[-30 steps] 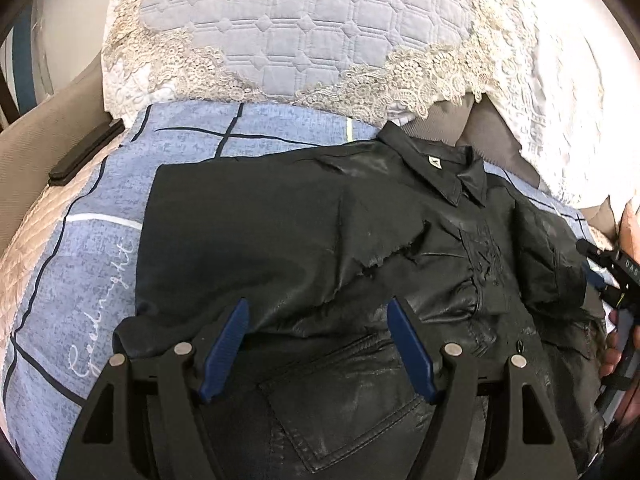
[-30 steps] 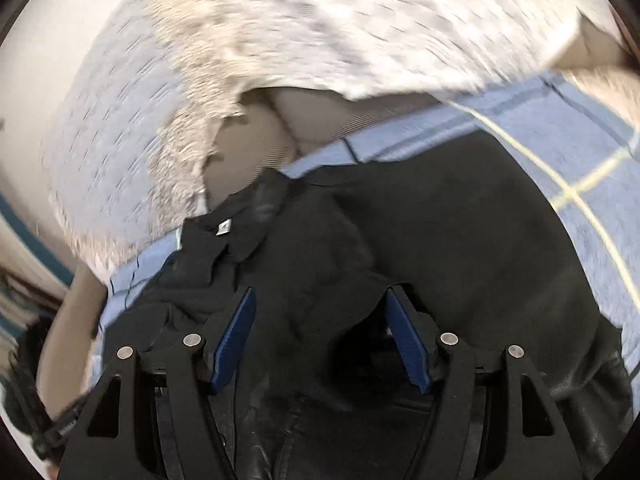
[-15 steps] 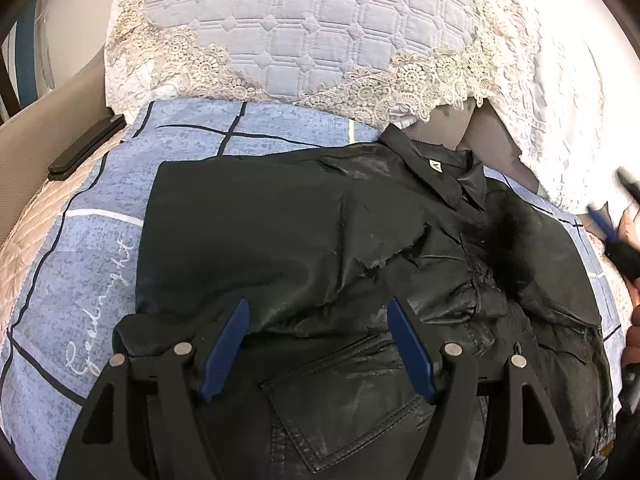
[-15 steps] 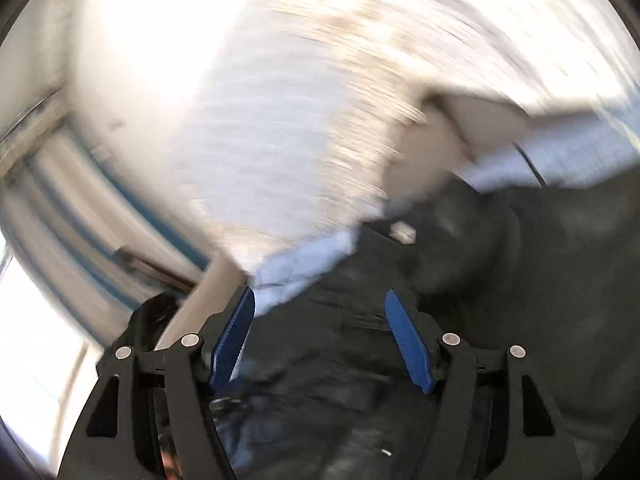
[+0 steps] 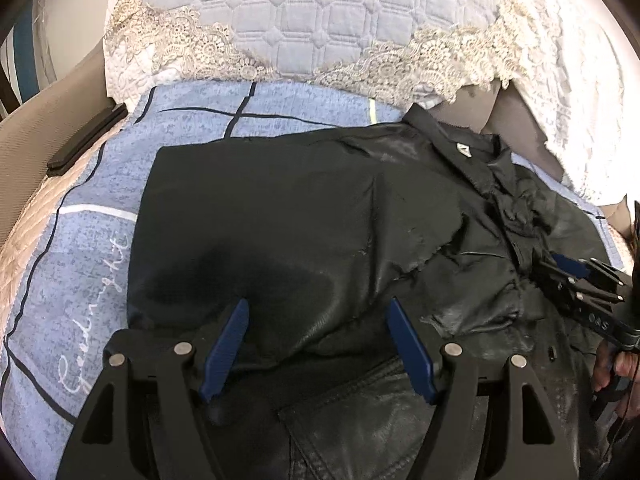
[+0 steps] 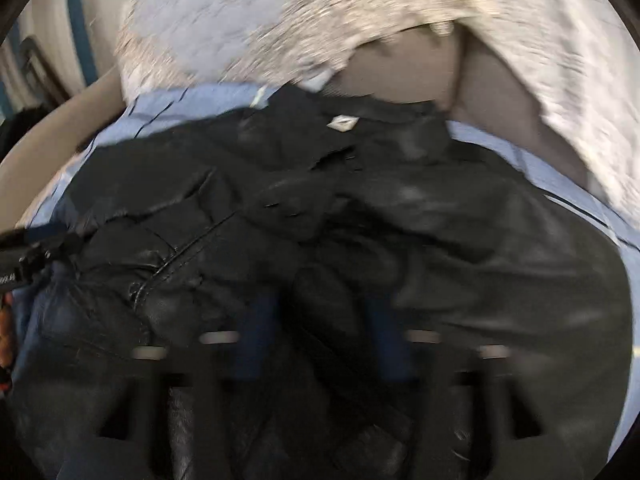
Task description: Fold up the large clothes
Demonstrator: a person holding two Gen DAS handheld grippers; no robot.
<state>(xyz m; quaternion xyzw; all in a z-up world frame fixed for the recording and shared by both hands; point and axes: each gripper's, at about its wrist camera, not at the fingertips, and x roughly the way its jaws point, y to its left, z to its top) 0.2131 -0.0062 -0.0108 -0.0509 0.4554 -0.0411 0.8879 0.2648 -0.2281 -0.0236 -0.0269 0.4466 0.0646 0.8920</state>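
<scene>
A black leather-look jacket (image 5: pixel 320 240) is lying spread on the blue checked bedspread (image 5: pixel 80 280), collar toward a quilted, lace-edged pillow (image 5: pixel 320 20). The left tongs (image 5: pixel 316 344) are hanging released above its lower part. The right tongs (image 5: pixel 556 268) have just been closing, their jaws now pinching a jacket fold near the front placket.

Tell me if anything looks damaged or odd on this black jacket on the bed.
Yes. The black jacket has a ragged, frayed edge across its middle, right of centre in the left wrist view, like torn or peeling material. The fabric near the collar is bunched rather than flat. Nothing else stands out.
</scene>
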